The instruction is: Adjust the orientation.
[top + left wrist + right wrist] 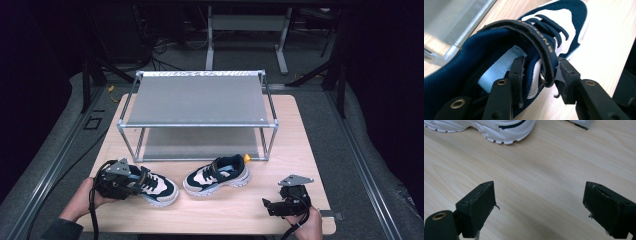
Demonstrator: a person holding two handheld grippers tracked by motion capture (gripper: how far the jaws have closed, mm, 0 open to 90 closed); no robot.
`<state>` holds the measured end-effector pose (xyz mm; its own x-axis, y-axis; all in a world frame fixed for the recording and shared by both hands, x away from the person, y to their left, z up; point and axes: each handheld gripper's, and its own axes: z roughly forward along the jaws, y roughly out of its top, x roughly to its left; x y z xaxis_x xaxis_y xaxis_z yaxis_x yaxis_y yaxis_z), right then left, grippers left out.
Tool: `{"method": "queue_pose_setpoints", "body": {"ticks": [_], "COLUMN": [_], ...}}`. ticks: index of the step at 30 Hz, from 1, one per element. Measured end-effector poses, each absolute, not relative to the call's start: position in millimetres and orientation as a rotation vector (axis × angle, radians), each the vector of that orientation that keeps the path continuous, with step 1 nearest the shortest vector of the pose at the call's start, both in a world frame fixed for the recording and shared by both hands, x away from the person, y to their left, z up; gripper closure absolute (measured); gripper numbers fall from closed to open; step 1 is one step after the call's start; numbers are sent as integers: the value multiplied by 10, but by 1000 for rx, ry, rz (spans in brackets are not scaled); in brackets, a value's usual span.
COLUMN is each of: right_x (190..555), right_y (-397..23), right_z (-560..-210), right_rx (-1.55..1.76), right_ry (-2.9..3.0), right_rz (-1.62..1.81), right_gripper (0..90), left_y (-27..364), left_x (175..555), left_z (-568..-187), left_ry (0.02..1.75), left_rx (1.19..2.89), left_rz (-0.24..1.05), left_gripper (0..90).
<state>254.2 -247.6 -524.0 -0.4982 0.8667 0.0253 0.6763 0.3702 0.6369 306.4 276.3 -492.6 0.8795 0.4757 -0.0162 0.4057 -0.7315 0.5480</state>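
Note:
Two navy-and-white sneakers lie on the wooden table [240,205]. My left gripper [136,184] is shut on the left sneaker [159,189] at its opening. In the left gripper view one jaw sits inside the shoe by the pale blue tongue label [499,68]. The other jaw presses from outside on the side wall and the strap [541,42], so the gripper [540,68] pinches both. The right sneaker [217,175] lies apart at the table's middle. My right gripper [266,206] rests at the front right, open, with bare wood between its jaws [539,202]. That sneaker's white sole [499,130] shows ahead of it.
A two-tier metal shelf rack [200,100] stands across the back half of the table, its lower tier [200,142] just behind the shoes. One rack foot [581,123] shows in the right gripper view. The rack's frame [454,47] is close beside the held sneaker. Dark floor surrounds the table.

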Motion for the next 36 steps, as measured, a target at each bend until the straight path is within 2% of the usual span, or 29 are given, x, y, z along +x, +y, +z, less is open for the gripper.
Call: {"method": "queue_pose_setpoints", "body": {"ticks": [11, 16, 17, 19, 24, 29, 30, 32, 33, 34, 36], "right_x": [2539, 2538, 2537, 2536, 2545, 2551, 2545, 2544, 2539, 2528, 2519], "right_y": [-2468, -2455, -2447, -2442, -2406, -2384, -2385, -2387, -2393, -2409, -2420], "right_z": [-5236, -5234, -5231, -5231, -5228, -5233, -5231, -5240, -5239, -5240, -5234], "right_rx": [1368, 1381, 1387, 1389, 1388, 1374, 1376, 1371, 1371, 1376, 1380], "right_ry": [2304, 2292, 2290, 2286, 2286, 2292, 2309, 2303, 2304, 2297, 2297], "right_rz": [861, 862, 866, 863, 869, 857, 858, 863, 863, 875, 876], "right_gripper": [107, 109, 110, 110, 109, 109, 109, 108, 107, 106, 106], "left_y": [2788, 2747, 2725, 2710, 2539, 2385, 2362, 2348, 2364, 2423, 2463], "left_x": [2903, 2751, 2709, 2698, 2681, 2697, 2692, 2681, 2670, 2640, 2621], "left_z": [-4891, -4771, -4741, -4735, -4859, -5046, -5048, -4996, -4950, -4850, -4800], "left_ry": [669, 790, 867, 914, 1140, 1141, 1130, 1102, 1084, 1052, 1027], "left_rx": [2406, 2327, 2268, 2240, 2117, 2146, 2157, 2185, 2185, 2178, 2158], "left_rz": [227, 327, 369, 377, 448, 466, 479, 501, 515, 528, 523], "left_gripper": [679, 683, 684, 686, 682, 673, 623, 588, 523, 389, 293]}}
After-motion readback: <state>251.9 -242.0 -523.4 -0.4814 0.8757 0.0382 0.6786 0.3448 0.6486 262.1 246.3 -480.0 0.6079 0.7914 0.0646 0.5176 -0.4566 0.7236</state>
